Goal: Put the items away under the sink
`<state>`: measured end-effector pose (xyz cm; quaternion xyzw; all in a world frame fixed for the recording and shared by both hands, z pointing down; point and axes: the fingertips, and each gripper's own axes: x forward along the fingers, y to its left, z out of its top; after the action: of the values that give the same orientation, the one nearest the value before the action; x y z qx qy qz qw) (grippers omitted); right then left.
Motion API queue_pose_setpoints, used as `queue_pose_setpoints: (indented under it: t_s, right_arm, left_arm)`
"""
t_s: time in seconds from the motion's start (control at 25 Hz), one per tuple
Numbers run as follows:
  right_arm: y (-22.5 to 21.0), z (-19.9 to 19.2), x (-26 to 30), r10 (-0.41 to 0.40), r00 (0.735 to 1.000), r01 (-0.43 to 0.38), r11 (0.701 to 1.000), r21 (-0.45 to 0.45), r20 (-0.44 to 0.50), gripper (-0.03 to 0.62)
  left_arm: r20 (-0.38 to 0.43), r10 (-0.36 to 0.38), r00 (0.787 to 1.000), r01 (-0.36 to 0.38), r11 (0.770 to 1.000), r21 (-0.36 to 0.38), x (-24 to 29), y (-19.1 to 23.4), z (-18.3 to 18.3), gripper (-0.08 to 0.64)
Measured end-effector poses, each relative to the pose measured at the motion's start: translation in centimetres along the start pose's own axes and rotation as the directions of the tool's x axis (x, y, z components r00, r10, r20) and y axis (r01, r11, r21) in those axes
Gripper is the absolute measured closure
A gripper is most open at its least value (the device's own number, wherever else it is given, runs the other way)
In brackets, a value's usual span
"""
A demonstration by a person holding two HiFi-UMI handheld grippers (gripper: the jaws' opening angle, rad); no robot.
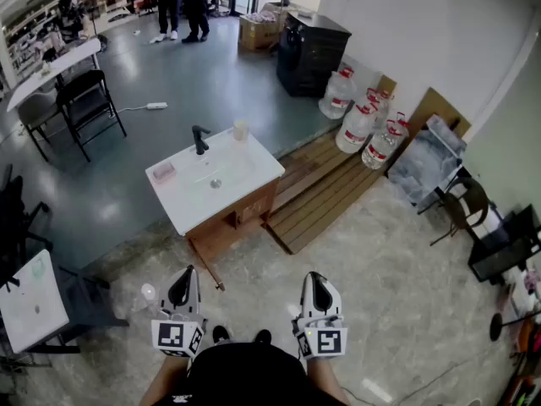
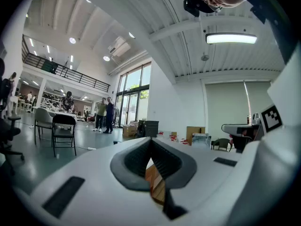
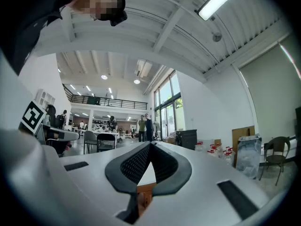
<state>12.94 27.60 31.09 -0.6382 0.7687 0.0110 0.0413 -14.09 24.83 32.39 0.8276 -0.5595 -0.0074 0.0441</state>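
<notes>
A pale cup point(image 1: 241, 129) and a small pink item point(image 1: 163, 172) sit on top of the white sink point(image 1: 258, 166), one on either side of its black faucet point(image 1: 199, 139). The sink rests on a wooden cabinet point(image 1: 241, 216) standing on the floor beside a wooden pallet point(image 1: 325, 189). Well apart from it, close to the person's body, the left gripper point(image 1: 183, 279) and right gripper point(image 1: 318, 282) are held side by side, each with its jaws pressed together at the tips and nothing between them
</notes>
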Motion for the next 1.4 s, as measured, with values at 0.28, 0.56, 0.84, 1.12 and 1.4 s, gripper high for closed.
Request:
queue_pose_setpoints:
  t_s: [0.28,0.56,0.84,1.12,1.4]
  right_arm:
    - [-0.3,0.1,-0.4,-0.008,1.0,0.008,1.0,0.009,0.001,0.581]
    - [0.0,0.2,-0.8,0.0,1.0,0.0,1.0,0.025,0.012,0.58]
    - [-0.1,0.1,-1.0,0.01,1.0,-0.01,0.999,0.033,0.006,0.497]
    - [0.5,0.1,-0.8,0.046,0.999,-0.046,0.998,0.049,0.007,0.366]
    - [1.2,0.5,-0.6,0.084,0.996,-0.085,0.995,0.055,0.026,0.242]
  left_arm:
    - [-0.003,-0.01,1.0,0.01,1.0,0.004,-0.3,-0.5,0.1,0.554]
    - [-0.011,-0.021,1.0,0.021,1.0,0.003,-0.3,-0.7,-0.1,0.554]
    - [-0.015,-0.018,1.0,0.018,1.0,0.003,-0.6,-0.9,-0.2,0.554]
    - [-0.019,-0.011,1.0,0.011,1.0,-0.003,-1.0,-0.5,-0.4,0.554]
    - [-0.021,-0.015,1.0,0.015,1.0,0.002,-1.0,-0.3,-0.4,0.554]
